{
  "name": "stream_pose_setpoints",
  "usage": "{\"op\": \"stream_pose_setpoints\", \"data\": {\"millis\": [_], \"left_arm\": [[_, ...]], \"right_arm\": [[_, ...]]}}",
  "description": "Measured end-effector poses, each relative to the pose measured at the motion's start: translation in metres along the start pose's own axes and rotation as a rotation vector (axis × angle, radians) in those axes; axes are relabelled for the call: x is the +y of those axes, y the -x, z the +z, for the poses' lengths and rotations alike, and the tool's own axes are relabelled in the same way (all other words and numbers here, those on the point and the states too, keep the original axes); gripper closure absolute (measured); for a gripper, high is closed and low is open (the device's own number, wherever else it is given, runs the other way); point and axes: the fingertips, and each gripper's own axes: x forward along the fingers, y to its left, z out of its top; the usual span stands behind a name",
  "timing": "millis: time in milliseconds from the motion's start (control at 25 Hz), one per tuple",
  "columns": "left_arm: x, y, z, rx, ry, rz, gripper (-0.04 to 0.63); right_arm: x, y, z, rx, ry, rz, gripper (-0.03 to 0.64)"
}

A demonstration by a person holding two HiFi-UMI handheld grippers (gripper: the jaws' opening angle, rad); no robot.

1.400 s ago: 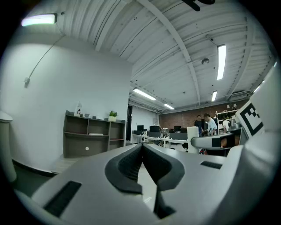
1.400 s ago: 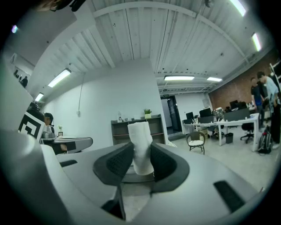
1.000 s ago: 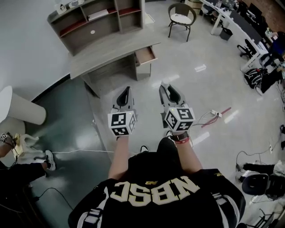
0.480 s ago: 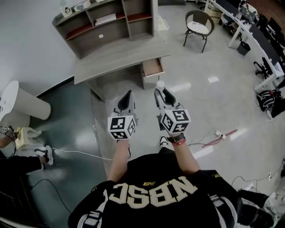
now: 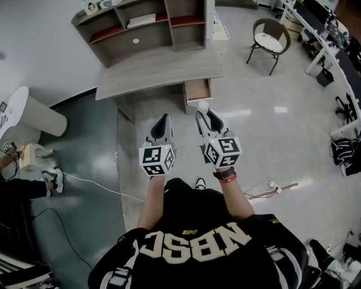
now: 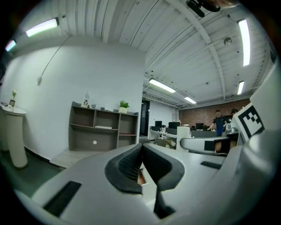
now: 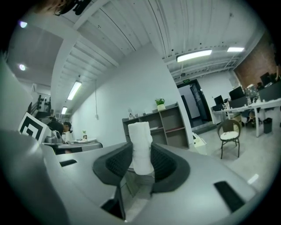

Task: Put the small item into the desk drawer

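only the tip of the white roll (image 5: 203,105) shows past the right tool (image 5: 205,113); shelf-top ornaments (image 5: 91,7) too small to tell.

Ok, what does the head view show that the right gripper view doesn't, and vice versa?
Only the head view: the desk drawer pulled open, its inside visible, and the white cable on the floor. Only the right gripper view: the ribbed fingers pressing both sides of the white roll, plus the ceiling lights. Both: the right gripper, that roll at its tip, the shelf unit and the chair.
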Motion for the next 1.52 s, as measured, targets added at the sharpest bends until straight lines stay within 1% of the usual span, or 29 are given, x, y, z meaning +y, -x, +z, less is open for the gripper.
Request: {"op": "stream_pose_setpoints", "data": {"millis": [120, 200, 320, 520, 640, 760, 920, 1040, 1200, 1280, 1400, 1520], "left_arm": [[0.022, -0.002, -0.01, 0.035, 0.012, 0.073, 0.581], [0.036, -0.005, -0.011, 0.037, 0.025, 0.101, 0.581], [0.053, -0.023, -0.011, 0.034, 0.031, 0.101, 0.581], [0.084, -0.075, -0.017, 0.043, 0.036, 0.08, 0.582], [0.106, -0.114, -0.001, 0.012, 0.023, 0.048, 0.582], [0.121, -0.148, 0.019, -0.027, 0.014, 0.013, 0.581], [0.138, -0.182, 0.023, -0.033, 0.021, -0.048, 0.581], [0.147, -0.201, 0.012, -0.013, 0.026, -0.082, 0.583], [0.148, -0.228, -0.007, 0.044, 0.04, -0.129, 0.582], [0.142, -0.24, -0.013, 0.058, 0.044, -0.154, 0.582], [0.136, -0.26, -0.024, 0.077, 0.061, -0.184, 0.582], [0.134, -0.278, -0.044, 0.123, 0.069, -0.196, 0.582]], "right_arm": [[0.0, -0.014, -0.006, 0.034, -0.025, 0.039, 0.482], [-0.001, -0.026, -0.011, 0.057, -0.045, 0.05, 0.482], [-0.003, -0.051, -0.018, 0.079, -0.061, 0.057, 0.482], [-0.008, -0.108, -0.022, 0.113, -0.075, 0.067, 0.482], [-0.012, -0.146, -0.007, 0.095, -0.054, 0.075, 0.482], [-0.027, -0.18, 0.009, 0.073, -0.045, 0.051, 0.48], [-0.043, -0.216, 0.023, 0.044, -0.038, 0.016, 0.48], [-0.053, -0.229, 0.02, 0.036, -0.032, -0.011, 0.48], [-0.07, -0.246, 0.005, 0.075, -0.05, -0.041, 0.48], [-0.08, -0.252, 0.0, 0.094, -0.04, -0.051, 0.48], [-0.096, -0.27, -0.003, 0.135, -0.006, -0.037, 0.48], [-0.11, -0.287, -0.004, 0.177, 0.032, -0.007, 0.48]]}}
